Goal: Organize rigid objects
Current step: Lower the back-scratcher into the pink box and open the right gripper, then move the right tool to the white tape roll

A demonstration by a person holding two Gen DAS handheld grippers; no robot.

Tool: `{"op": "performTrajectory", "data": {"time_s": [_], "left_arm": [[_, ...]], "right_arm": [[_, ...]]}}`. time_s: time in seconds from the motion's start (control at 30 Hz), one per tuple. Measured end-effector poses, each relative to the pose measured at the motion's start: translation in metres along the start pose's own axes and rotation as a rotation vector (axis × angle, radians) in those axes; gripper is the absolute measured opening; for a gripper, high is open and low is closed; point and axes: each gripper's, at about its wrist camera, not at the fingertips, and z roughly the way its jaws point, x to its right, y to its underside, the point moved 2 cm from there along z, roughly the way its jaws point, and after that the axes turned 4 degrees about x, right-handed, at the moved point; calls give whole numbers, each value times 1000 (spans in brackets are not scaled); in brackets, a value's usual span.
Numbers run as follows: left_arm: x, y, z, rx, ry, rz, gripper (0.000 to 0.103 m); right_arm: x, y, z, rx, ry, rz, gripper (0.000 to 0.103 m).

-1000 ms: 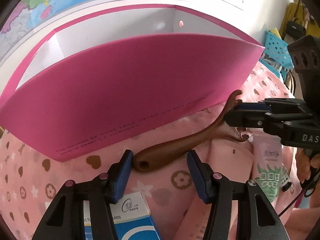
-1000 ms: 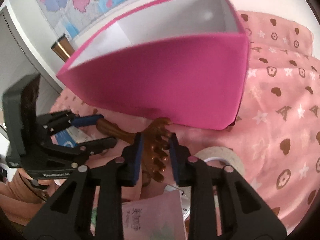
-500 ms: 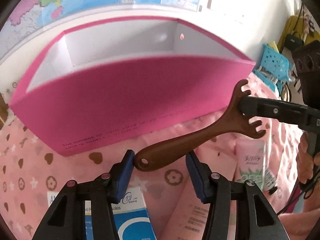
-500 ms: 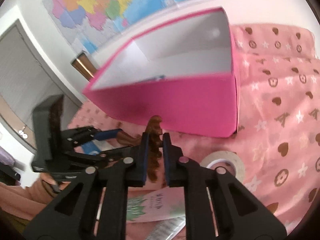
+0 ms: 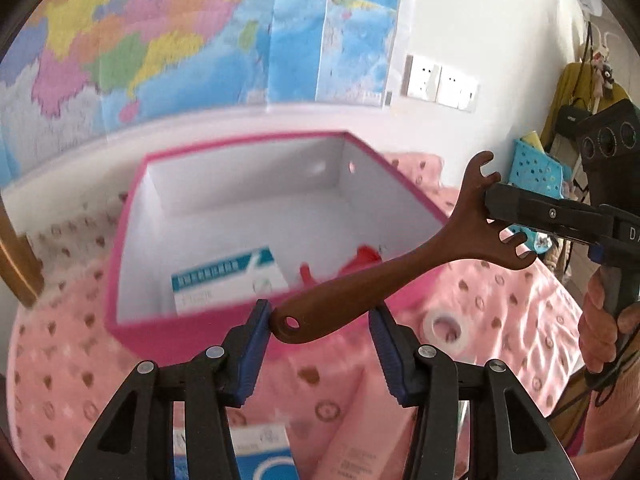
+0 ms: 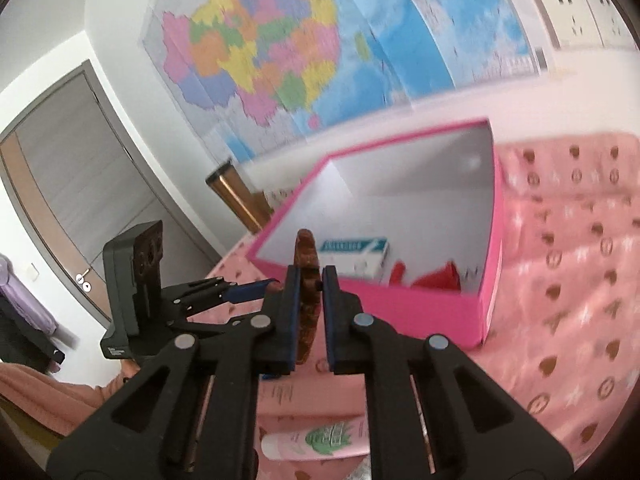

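Two grippers share one brown wooden scratcher [image 5: 392,276]: right gripper [image 6: 308,300] clamps its pronged head at three o'clock, left gripper [image 5: 318,344] closing around its handle, above the pink box [image 5: 132,320].

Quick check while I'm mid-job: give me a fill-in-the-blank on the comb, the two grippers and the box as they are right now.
1. The right gripper is clamped on the toothed end of the brown ____.
2. The comb hangs in the air in front of the ____ box.
3. Inside the box lie a red item and a white and ____ carton.
4. The left gripper is closing, its blue pads either side of the comb's ____ end.

Missing words: comb; pink; teal; handle
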Motion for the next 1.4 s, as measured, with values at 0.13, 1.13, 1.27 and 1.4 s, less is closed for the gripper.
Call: {"op": "performTrajectory", "data": {"time_s": [0.13,1.13,1.27,1.4], "left_arm": [[-3,-20,16,-11,2,19,51],[-10,-19,50,-16,11,5,52],[-7,-13,22,38,26,0,57],[-2,-1,2,66,47,-1,59]], "right_arm": [[10,-19,5,22,10,7,12],[59,-26,35,-57,288,-29,26],[47,-19,18,-38,252,-29,28],[36,-10,4,-32,221,-31,33]]}}
